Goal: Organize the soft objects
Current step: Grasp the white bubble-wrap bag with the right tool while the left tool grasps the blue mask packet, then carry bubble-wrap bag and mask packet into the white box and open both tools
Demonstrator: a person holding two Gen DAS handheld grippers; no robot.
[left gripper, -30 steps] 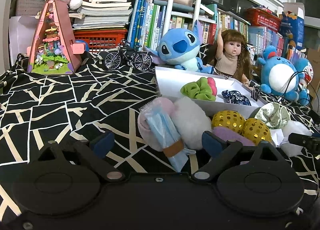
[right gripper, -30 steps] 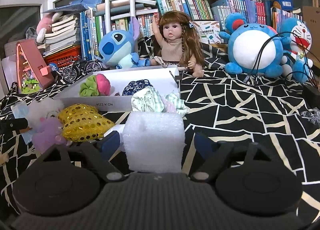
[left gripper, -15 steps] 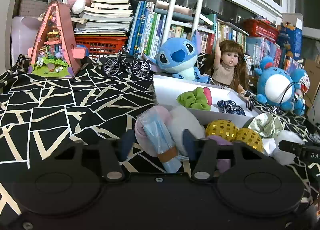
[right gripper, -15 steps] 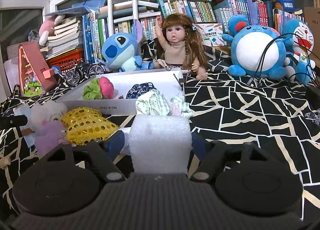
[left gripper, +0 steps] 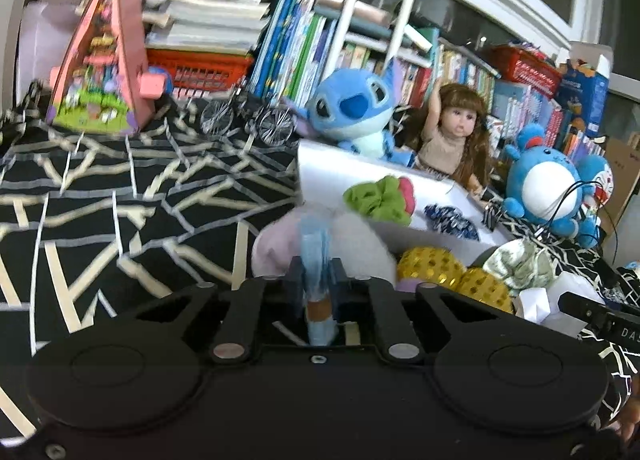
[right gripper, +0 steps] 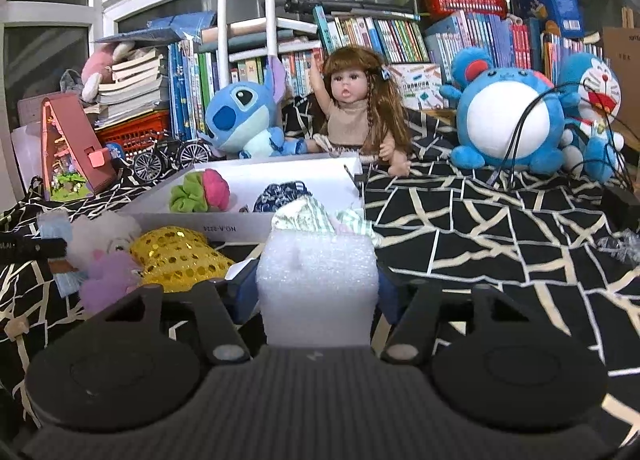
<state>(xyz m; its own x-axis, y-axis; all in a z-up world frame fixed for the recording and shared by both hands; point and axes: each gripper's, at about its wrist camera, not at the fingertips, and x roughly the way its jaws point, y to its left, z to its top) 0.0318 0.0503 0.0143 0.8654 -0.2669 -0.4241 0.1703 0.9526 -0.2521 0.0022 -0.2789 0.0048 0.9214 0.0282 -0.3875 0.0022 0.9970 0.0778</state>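
My left gripper (left gripper: 316, 280) is shut on a pale blue folded face mask (left gripper: 316, 252) with a tan band, pinched upright between the pads. Behind it lie a white and pink fluffy toy (left gripper: 360, 244) and gold sequin balls (left gripper: 428, 266). My right gripper (right gripper: 316, 288) is closing, its blue pads pressing both sides of a white foam block (right gripper: 318, 284). A white box (right gripper: 280, 180) beyond holds a green and pink scrunchie (right gripper: 200, 192) and a dark blue patterned cloth (right gripper: 280, 196). A green striped cloth (right gripper: 312, 216) lies against the box's front.
A black cloth with cream lines (right gripper: 480, 228) covers the surface. At the back stand a blue plush (right gripper: 244, 116), a doll (right gripper: 356, 108), round blue plush toys (right gripper: 508, 120), a small bicycle (right gripper: 168, 156), a pink toy house (left gripper: 104, 60) and shelves of books.
The left jaws have come together onto the face mask, which now stands upright between them. The right jaws have narrowed until they press on the foam block.
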